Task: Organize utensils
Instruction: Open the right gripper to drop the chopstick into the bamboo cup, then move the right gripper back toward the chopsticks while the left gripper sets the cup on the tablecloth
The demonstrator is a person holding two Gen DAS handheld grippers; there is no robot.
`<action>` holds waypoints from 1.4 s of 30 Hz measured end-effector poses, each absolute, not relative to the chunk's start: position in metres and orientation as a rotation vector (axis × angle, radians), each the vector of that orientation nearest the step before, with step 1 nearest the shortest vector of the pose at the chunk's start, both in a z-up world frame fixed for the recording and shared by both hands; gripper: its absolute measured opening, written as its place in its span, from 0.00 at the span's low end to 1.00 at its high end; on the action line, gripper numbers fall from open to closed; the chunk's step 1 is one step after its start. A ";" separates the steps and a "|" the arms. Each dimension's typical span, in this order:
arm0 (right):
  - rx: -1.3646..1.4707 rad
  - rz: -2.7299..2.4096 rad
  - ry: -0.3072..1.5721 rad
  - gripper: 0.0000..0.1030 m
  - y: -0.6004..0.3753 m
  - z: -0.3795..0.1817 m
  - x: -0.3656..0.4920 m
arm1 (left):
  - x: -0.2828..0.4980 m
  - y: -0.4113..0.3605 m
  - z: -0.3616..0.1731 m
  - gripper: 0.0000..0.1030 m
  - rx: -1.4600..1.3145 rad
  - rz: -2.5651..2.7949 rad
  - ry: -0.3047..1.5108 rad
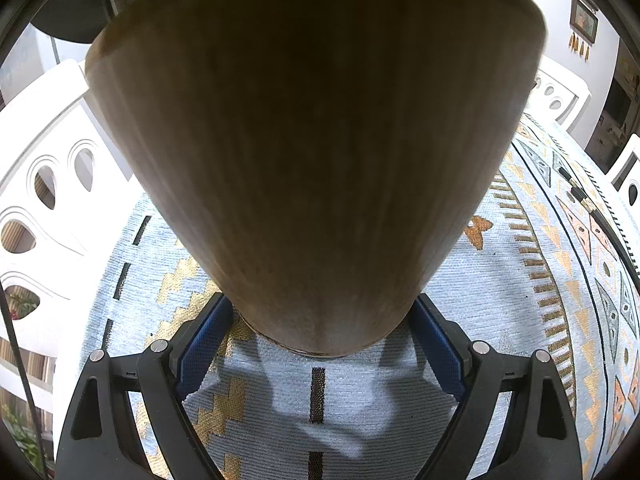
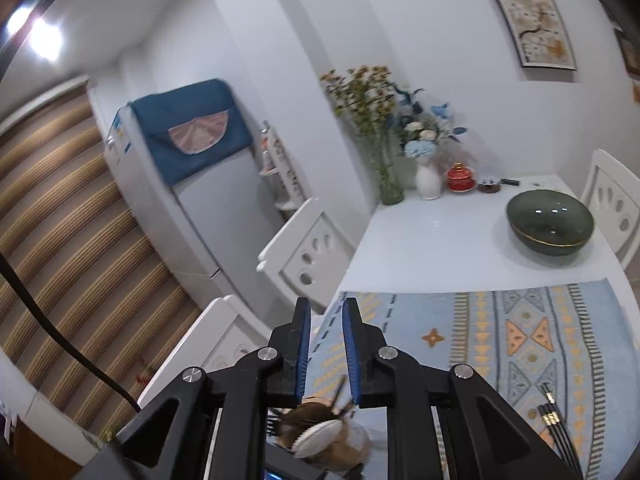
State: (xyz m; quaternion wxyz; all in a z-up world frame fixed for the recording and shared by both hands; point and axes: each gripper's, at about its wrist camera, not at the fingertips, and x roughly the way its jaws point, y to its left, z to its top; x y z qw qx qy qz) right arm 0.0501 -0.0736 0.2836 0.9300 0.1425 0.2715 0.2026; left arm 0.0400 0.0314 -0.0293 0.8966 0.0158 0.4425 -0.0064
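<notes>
A tall wooden utensil holder [image 1: 312, 152] fills the left wrist view and stands on the patterned cloth [image 1: 488, 304]. My left gripper [image 1: 320, 314] is shut on its lower part, a blue pad pressed on each side. The right gripper [image 2: 326, 304] hovers above, its jaws slightly apart with nothing between them. Below it the same holder [image 2: 340, 450] shows dark sticks and a white ridged piece [image 2: 320, 434] inside. Several black chopsticks [image 2: 556, 420] with gold bands lie on the cloth at lower right, and those chopsticks [image 1: 580, 194] also show at the right of the left wrist view.
A dark green bowl [image 2: 550, 222] sits on the white table [image 2: 432, 248] beyond the cloth. Vases of flowers [image 2: 384, 136] and a small red pot [image 2: 460, 176] stand by the wall. White chairs [image 2: 304, 252] flank the table; a fridge [image 2: 216, 200] stands at left.
</notes>
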 end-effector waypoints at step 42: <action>0.818 0.071 0.302 0.33 -0.289 0.324 0.029 | 0.011 0.044 -0.037 1.00 -0.016 0.024 0.940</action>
